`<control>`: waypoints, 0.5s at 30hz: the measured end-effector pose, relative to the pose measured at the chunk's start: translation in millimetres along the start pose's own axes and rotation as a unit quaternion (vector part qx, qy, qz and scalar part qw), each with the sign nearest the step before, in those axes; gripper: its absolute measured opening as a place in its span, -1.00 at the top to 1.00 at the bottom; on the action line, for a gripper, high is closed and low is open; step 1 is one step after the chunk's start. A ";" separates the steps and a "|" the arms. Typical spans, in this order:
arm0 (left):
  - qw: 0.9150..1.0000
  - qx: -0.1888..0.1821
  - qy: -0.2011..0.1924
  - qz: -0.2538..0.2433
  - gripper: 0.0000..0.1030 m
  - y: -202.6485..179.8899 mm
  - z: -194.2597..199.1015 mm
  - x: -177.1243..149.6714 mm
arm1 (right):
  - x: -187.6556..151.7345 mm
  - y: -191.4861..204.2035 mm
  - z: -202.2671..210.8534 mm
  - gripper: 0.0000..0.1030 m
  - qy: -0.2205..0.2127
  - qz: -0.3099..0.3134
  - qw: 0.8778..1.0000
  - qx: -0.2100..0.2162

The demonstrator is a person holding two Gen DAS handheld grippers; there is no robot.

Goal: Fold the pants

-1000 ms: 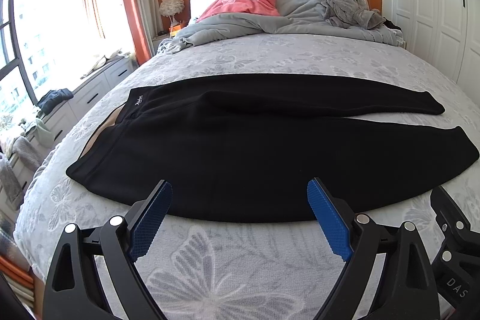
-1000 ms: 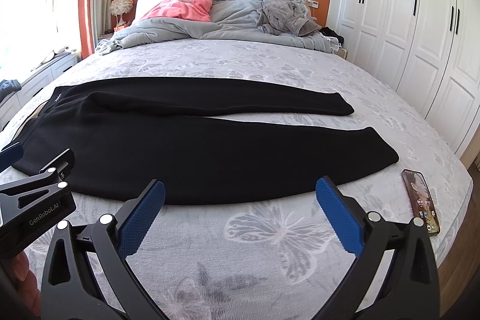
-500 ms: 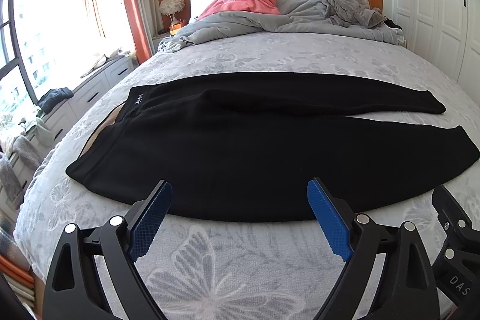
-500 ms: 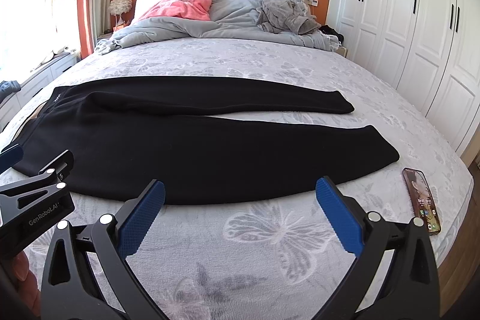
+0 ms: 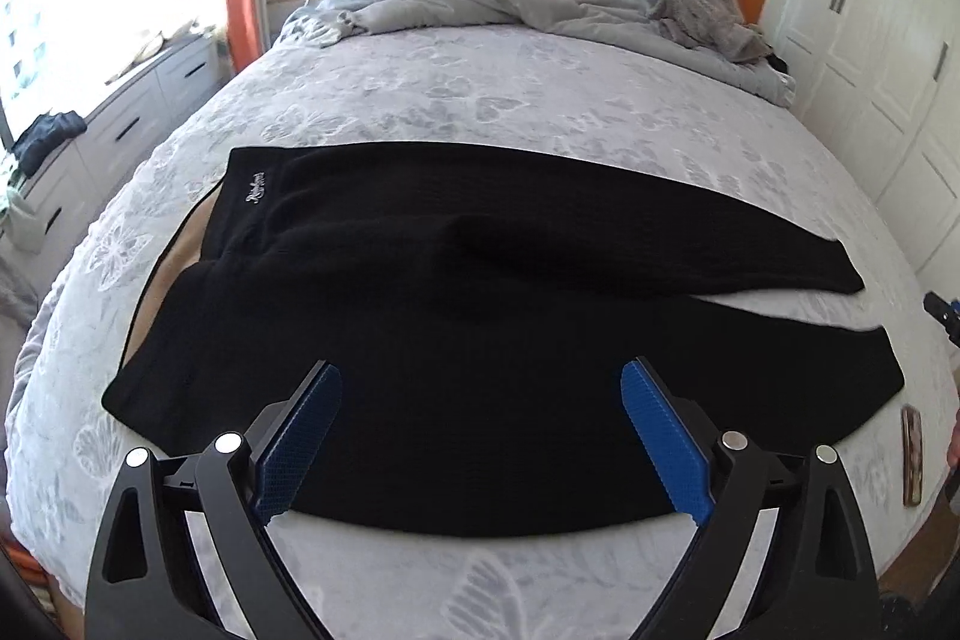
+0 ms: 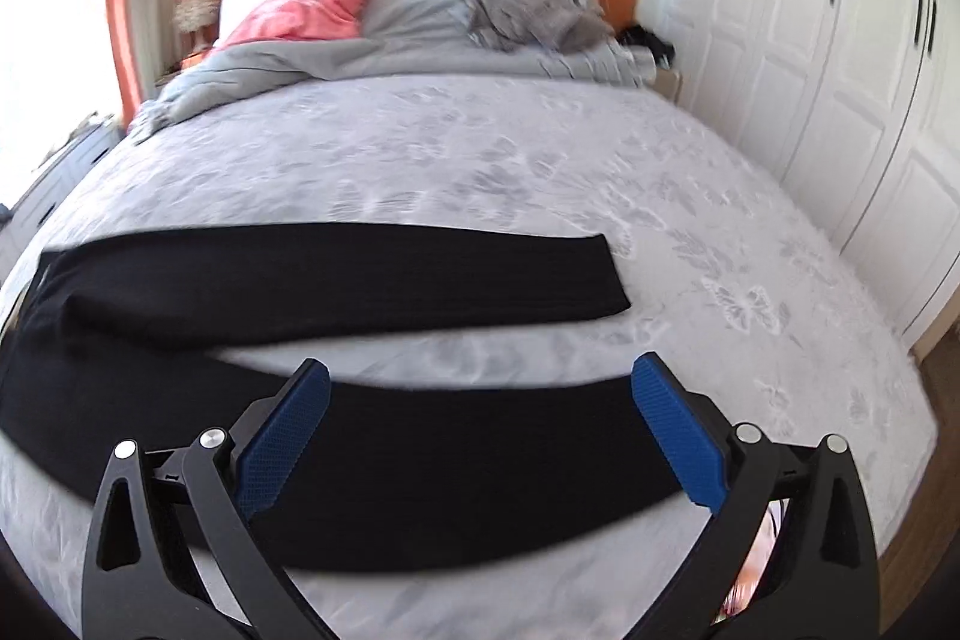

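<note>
Two views told it. From the left wrist, the left gripper (image 5: pixel 480 436) hung wide and empty over the near leg of the pants (image 5: pixel 480 292), their length running crosswise, waistband leftward. From the right wrist, the right gripper (image 6: pixel 480 436), equally wide, hung nearer the cuffs.
</note>
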State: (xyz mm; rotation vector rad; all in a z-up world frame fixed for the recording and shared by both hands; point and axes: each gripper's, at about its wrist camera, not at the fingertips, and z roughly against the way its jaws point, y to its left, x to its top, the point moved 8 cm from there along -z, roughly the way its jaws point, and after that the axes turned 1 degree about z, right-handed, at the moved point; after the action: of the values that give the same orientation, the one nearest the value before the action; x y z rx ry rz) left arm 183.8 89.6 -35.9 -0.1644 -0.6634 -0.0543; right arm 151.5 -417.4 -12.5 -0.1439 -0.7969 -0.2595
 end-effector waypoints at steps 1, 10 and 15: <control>1.000 0.007 0.008 0.018 -0.79 19.9 -13.9 15.6 | 8.3 -16.0 -23.9 -0.91 0.015 -0.022 1.000 0.010; 0.981 0.108 0.045 0.153 -0.78 181.2 -144.9 125.0 | 61.2 -95.6 -203.1 -0.91 0.063 -0.146 0.987 0.018; 0.969 0.119 0.096 0.195 -0.78 229.6 -211.2 149.3 | 62.7 -86.1 -267.0 -0.91 0.113 -0.110 0.987 0.023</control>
State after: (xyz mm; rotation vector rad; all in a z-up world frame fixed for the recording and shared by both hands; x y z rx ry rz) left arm 453.3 280.5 -138.4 -0.0552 -0.4301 0.3836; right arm 352.4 -570.9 -149.3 0.0181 -0.5927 -0.4579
